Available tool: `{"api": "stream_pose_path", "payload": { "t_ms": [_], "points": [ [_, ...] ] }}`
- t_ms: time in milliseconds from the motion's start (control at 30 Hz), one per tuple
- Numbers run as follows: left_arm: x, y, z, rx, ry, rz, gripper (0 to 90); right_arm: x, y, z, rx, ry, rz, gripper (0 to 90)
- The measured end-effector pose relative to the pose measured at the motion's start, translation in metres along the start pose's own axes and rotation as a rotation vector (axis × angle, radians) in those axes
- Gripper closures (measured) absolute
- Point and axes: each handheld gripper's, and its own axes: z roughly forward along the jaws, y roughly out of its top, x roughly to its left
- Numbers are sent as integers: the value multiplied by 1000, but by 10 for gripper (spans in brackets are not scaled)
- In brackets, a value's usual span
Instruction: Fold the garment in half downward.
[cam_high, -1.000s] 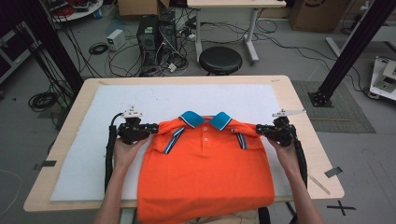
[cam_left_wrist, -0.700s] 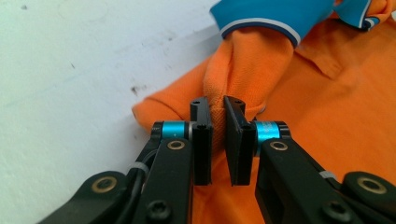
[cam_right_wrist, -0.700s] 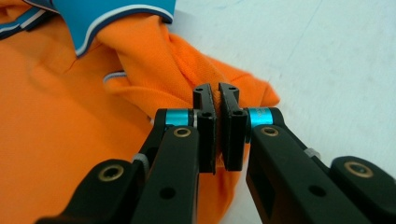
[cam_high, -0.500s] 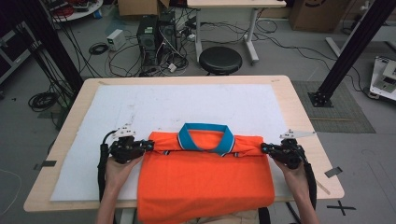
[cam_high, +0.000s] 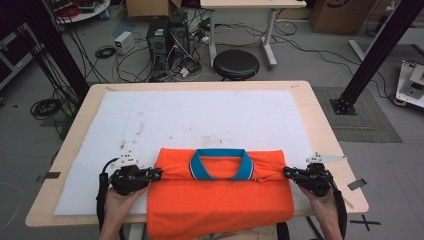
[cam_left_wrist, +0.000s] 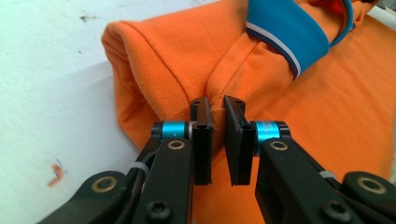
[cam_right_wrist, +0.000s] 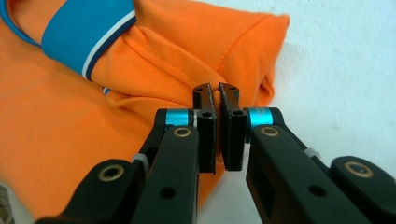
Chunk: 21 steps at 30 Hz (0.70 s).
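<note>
- The orange knit polo shirt with its blue collar (cam_high: 220, 192) has changed most: a second ago it lay flat and open on the desk with the collar farthest from me; now its top part is folded over toward me, so the collar (cam_high: 221, 163) sits on top of the body and a straight fold runs across the far edge
- I judge that this is the first lengthwise fold nearly made; the shirt lies at the near edge of the white sheet (cam_high: 200, 120) that covers the pale wooden desk (cam_high: 320, 115), with its hem hanging off the near edge
- My left tool (cam_high: 150, 174) has come back toward me with the cloth; it grips the left end of the folded layer, the black jaws nearly together with a ridge of orange knit (cam_left_wrist: 218, 105) pinched between them
- My right tool (cam_high: 289, 172) has done the same on the other end; its jaws are clamped on a pleat of the shirt (cam_right_wrist: 215, 91) just beside the folded corner
- Both corners bunch a little where I hold them, so they may spring up when I let go
- Nothing stands in the way on the sheet: it is bare but for faint smudges; a black round stool (cam_high: 236, 64), a computer tower (cam_high: 165, 40) and loose cables (cam_high: 125, 62) lie on the floor well beyond the desk
</note>
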Motion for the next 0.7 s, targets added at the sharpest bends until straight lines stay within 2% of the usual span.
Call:
{"api": "stream_pose_path", "payload": {
  "t_ms": [200,333,400,467,567,600,633,700],
  "points": [
    [-3,-10,-2,13,-13,-11,819,2,-10,-4,18,5,15,874],
    [-1,-11,-6,2,-4,-20,821,3,-13,-7,1,-14,14,876],
    [0,-11,-10,-4,-13,-26,821,4,-13,-10,-3,-6,29,876],
    [-2,-11,-12,-3,-23,-23,820,5,-14,-11,5,8,18,875],
    [-2,-13,-11,19,-41,-22,818,5,-17,-11,10,21,24,868],
    [-3,-14,-10,28,-48,-25,813,5,-18,-11,16,25,23,854],
    [-3,-13,-10,36,-50,-22,795,5,-18,-10,17,26,24,791],
    [-3,-10,-11,28,-62,-33,694,6,-17,-11,19,32,29,715]
  ]
}}
